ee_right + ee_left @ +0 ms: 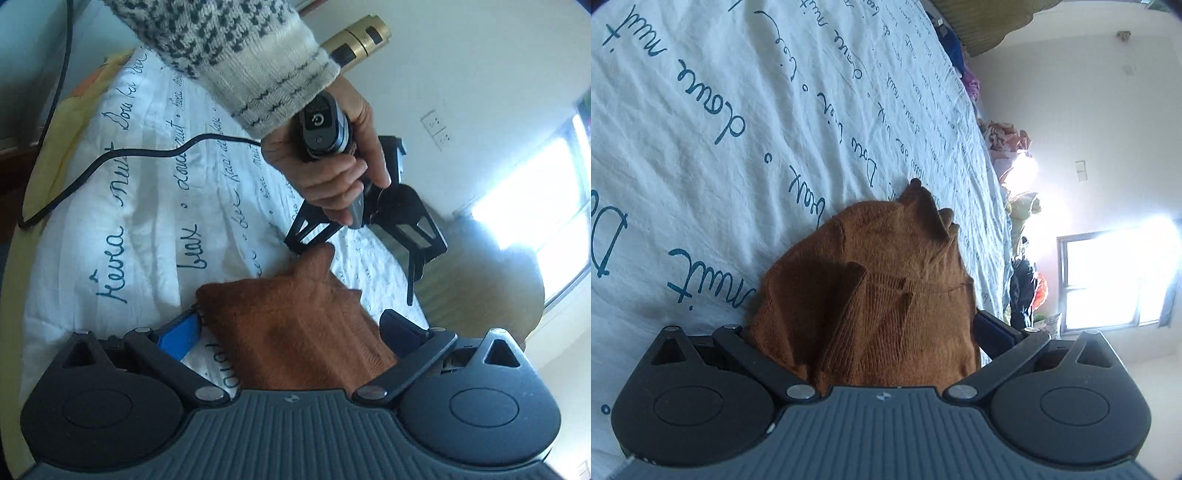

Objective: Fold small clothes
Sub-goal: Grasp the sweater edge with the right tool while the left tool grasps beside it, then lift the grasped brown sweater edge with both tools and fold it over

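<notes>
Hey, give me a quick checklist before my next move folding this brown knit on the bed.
1. Brown knit lies between the left claw fingers: ok.
2. Brown knit reaches into the right claw: ok.
3. Either claw pinching cloth: not ok, both stand wide open.
4. Brown knit lying flat: not ok, bunched and peaked.
5. Black cable apart from the brown knit: ok.

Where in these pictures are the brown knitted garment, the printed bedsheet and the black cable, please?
brown knitted garment (886, 266): left wrist view, middle of the knit.
printed bedsheet (720, 110): left wrist view, bare lettered cloth.
black cable (122, 153): right wrist view, mid-length.
</notes>
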Demonstrator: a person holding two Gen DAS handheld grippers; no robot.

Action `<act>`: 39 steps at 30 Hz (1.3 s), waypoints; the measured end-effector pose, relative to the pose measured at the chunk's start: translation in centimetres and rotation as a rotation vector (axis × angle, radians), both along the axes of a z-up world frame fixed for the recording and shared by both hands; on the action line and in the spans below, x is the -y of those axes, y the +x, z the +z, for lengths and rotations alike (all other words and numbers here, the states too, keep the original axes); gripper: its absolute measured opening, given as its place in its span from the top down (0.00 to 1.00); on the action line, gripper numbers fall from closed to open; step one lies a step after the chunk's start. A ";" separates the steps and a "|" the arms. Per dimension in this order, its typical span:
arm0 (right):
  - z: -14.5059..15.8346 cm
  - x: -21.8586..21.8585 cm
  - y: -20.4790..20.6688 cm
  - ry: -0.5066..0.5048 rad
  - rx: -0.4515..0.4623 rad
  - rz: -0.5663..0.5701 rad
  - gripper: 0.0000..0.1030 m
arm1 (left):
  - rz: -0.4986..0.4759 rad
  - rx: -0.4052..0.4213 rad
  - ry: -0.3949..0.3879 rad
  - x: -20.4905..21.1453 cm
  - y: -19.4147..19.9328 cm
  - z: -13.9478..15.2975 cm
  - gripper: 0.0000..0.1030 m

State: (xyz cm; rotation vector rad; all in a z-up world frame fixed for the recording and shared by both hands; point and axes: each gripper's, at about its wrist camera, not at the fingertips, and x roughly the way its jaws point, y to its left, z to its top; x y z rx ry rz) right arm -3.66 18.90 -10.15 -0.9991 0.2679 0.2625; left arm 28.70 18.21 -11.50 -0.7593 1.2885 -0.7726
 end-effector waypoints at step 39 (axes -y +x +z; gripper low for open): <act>5.9 31.0 3.1 1.259 -0.324 -0.398 0.94 | -0.134 0.166 0.269 28.3 -3.1 7.3 0.91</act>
